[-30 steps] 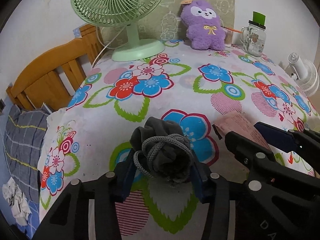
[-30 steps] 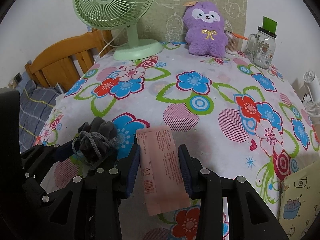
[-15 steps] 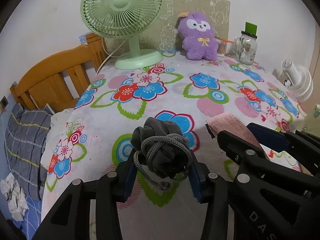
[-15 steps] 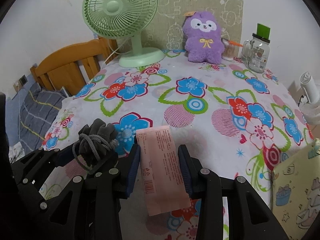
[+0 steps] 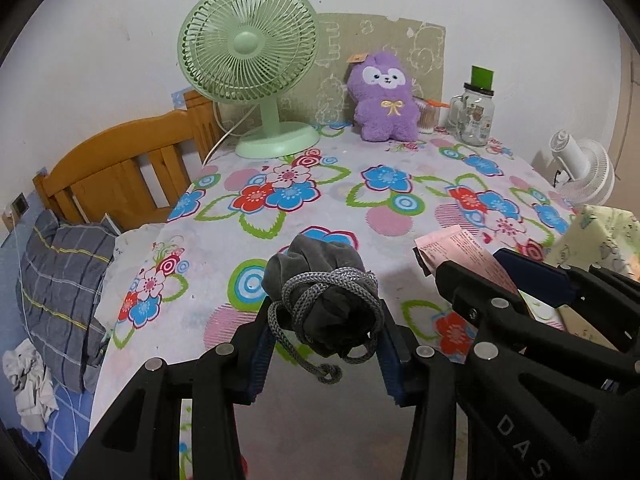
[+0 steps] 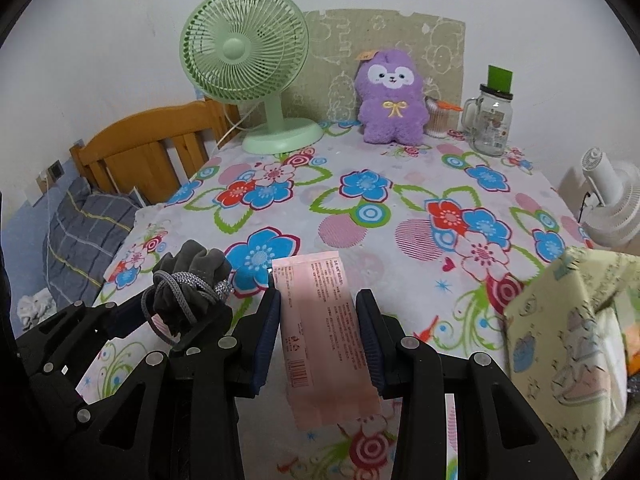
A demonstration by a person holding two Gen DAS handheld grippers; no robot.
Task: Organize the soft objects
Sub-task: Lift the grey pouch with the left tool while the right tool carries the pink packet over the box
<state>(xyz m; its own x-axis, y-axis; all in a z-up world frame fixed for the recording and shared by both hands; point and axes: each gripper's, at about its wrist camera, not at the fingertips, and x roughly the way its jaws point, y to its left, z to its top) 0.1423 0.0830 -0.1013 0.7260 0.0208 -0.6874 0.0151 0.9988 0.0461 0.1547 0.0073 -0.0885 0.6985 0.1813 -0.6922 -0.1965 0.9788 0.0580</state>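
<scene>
A grey drawstring pouch wound with grey cord sits between the blue pads of my left gripper, which is shut on it and holds it above the flowered tablecloth. My right gripper is shut on a flat pink packet that juts out past the fingers at both ends. The two grippers are side by side: the pouch shows at the left of the right wrist view, and the packet at the right of the left wrist view. A purple plush toy sits at the table's back.
A green desk fan stands at the back left, a glass jar mug at the back right. A yellow patterned box rises at the near right. A white fan is past the right edge, a wooden bed frame to the left.
Both grippers rose and drew back from the table with their loads, so the tabletop looks farther off. The yellow box has come into view at the right.
</scene>
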